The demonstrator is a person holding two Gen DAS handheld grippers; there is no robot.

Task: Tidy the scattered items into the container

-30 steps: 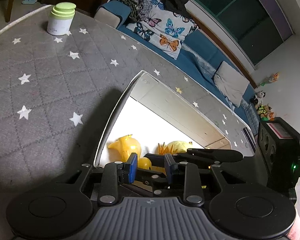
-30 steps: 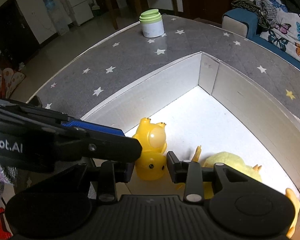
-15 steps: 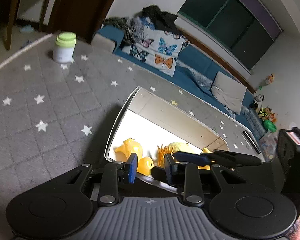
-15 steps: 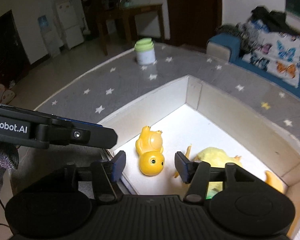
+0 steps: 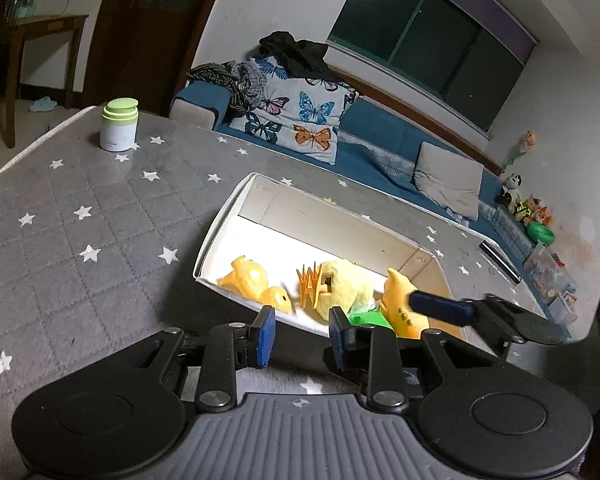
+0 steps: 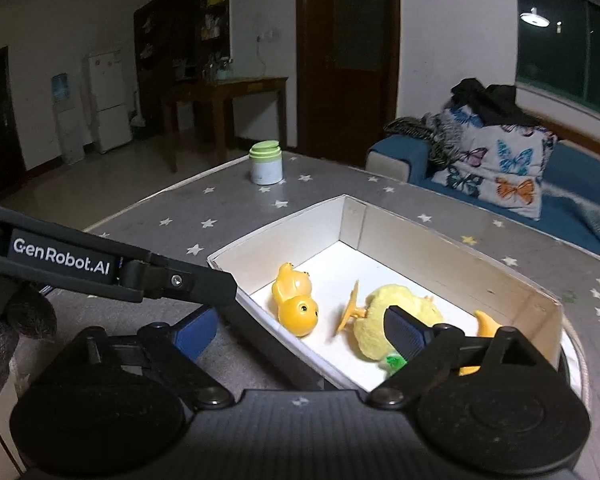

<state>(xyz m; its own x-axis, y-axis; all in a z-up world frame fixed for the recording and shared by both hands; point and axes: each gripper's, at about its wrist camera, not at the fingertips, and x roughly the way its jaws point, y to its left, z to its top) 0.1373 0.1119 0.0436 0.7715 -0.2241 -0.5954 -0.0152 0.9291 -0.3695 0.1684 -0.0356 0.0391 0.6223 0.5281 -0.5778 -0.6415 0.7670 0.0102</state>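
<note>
A white open box (image 5: 224, 224) (image 6: 452, 248) sits on the grey star-patterned table. Inside lie a yellow rubber duck (image 5: 256, 284) (image 6: 296, 300), a fuzzy yellow plush chick with orange feet (image 5: 340, 284) (image 6: 396, 312), an orange-yellow toy (image 5: 400, 304) (image 6: 486, 322) and a small green item (image 5: 370, 318) (image 6: 394, 362). My left gripper (image 5: 302, 336) is open and empty, above the table just before the box's near wall. My right gripper (image 6: 300, 330) is wide open and empty above the box's near edge. A green-lidded white jar (image 5: 119, 125) (image 6: 266, 163) stands at the table's far corner.
A blue sofa (image 5: 380, 136) (image 6: 580, 184) with a butterfly cushion runs along the table's far side. A wooden table (image 6: 228, 96) and fridge (image 6: 106, 100) stand beyond on the floor. The table edge (image 5: 28, 148) is at the far left.
Both grippers rose and pulled back from the box. The right gripper opened wider, away from the duck, which stays in the box. The left gripper opened slightly.
</note>
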